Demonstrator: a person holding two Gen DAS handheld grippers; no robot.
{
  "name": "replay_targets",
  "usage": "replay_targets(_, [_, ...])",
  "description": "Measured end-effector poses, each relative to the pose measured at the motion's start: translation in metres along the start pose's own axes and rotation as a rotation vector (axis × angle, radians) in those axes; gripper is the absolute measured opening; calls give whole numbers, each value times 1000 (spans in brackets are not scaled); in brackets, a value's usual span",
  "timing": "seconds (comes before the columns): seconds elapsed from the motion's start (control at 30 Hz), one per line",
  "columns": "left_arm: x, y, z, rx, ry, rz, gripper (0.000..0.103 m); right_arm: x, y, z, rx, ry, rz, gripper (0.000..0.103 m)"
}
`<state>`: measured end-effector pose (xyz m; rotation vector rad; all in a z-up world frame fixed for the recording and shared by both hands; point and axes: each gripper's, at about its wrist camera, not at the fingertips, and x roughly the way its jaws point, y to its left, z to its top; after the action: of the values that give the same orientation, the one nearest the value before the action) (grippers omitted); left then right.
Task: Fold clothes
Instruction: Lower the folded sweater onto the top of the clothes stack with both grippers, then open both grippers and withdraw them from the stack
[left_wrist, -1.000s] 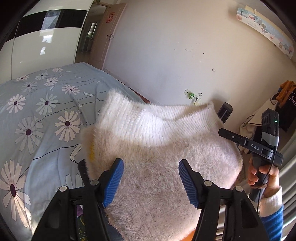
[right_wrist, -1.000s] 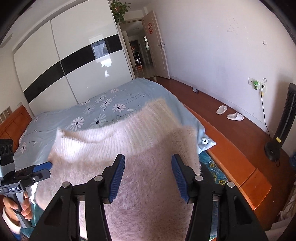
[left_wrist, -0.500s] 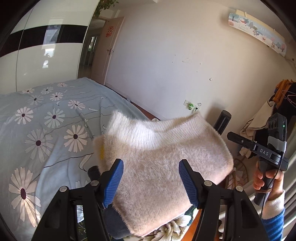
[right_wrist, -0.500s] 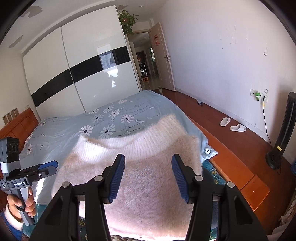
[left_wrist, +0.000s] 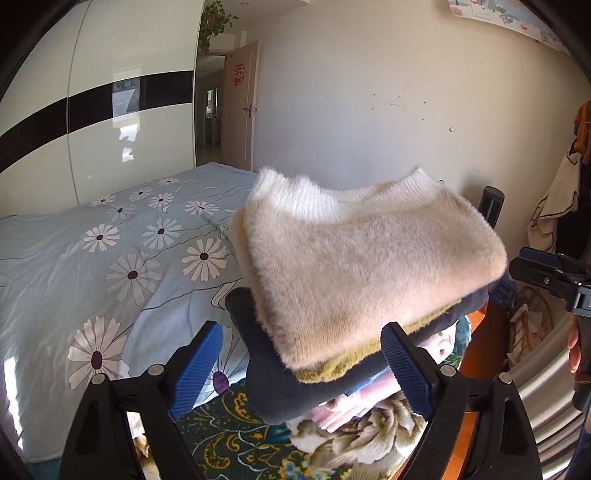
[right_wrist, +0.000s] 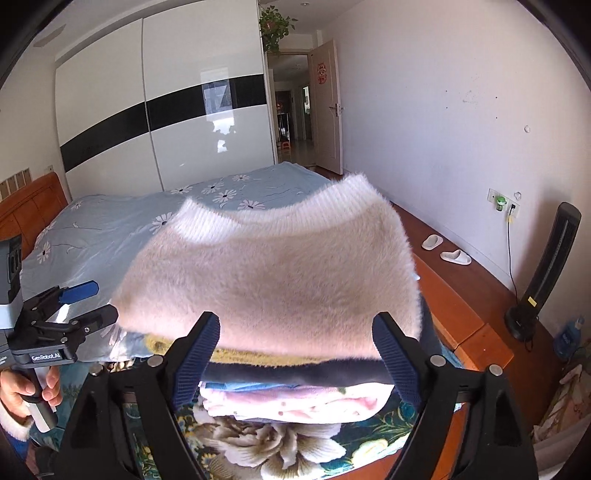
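Note:
A folded cream fuzzy sweater (left_wrist: 365, 258) (right_wrist: 273, 280) lies on top of a stack of folded clothes (right_wrist: 295, 391) (left_wrist: 295, 384) at the bed's foot corner. Under it are a mustard layer, a dark navy garment and pink and white pieces. My left gripper (left_wrist: 301, 369) is open and empty, just short of the stack's near side. My right gripper (right_wrist: 297, 356) is open and empty, in front of the stack. Each gripper also shows in the other's view: the left one (right_wrist: 79, 306) at the left edge, the right one (left_wrist: 535, 269) at the right edge.
The bed has a light blue daisy cover (left_wrist: 110, 266) and a dark floral blanket (right_wrist: 258, 443) under the stack. An orange wooden bed frame (right_wrist: 469, 332), slippers (right_wrist: 447, 251) and a black tower fan (right_wrist: 543, 273) stand to the right. A wardrobe (right_wrist: 166, 122) is behind.
Both grippers have pulled back and up from the sweater. The sweater now looks smaller and the clothes stacked under it show.

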<state>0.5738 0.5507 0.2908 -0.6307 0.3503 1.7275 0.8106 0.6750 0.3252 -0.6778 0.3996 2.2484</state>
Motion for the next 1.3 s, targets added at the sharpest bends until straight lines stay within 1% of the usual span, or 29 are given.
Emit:
replay_targets(0.03, [0, 0, -5, -9, 7, -4, 94, 0, 1, -4, 1, 7, 4, 92])
replay_targets(0.07, [0, -1, -9, -15, 10, -9, 101, 0, 2, -9, 4, 12, 5, 92])
replay_targets(0.1, [0, -1, -14, -21, 12, -13, 103, 1, 2, -13, 6, 16, 6, 92])
replay_targets(0.2, [-3, -1, -26, -47, 0, 0, 103, 3, 5, -25, 16, 26, 4, 93])
replay_targets(0.3, [-2, 0, -37, -74, 6, 4, 103, 7, 8, -36, 28, 31, -7, 94])
replay_targets(0.43, [-5, -3, -49, -67, 9, 29, 103, 10, 15, -48, 33, 42, -8, 94])
replay_targets(0.67, [-13, 0, -65, -97, -3, 22, 103, 10, 26, -69, 29, 60, -11, 94])
replay_targets(0.87, [-18, -5, -74, -52, -13, 134, 103, 10, 36, -82, 20, 72, -35, 94])
replay_targets(1.03, [-24, -6, -82, -46, -29, 172, 103, 8, 44, -88, 15, 74, -46, 94])
replay_targets(1.13, [-28, -6, -84, -49, -36, 166, 103, 4, 50, -90, 3, 66, -68, 94])
replay_targets(1.3, [-36, -8, -87, -43, -41, 149, 103, -5, 55, -88, -4, 58, -75, 95])
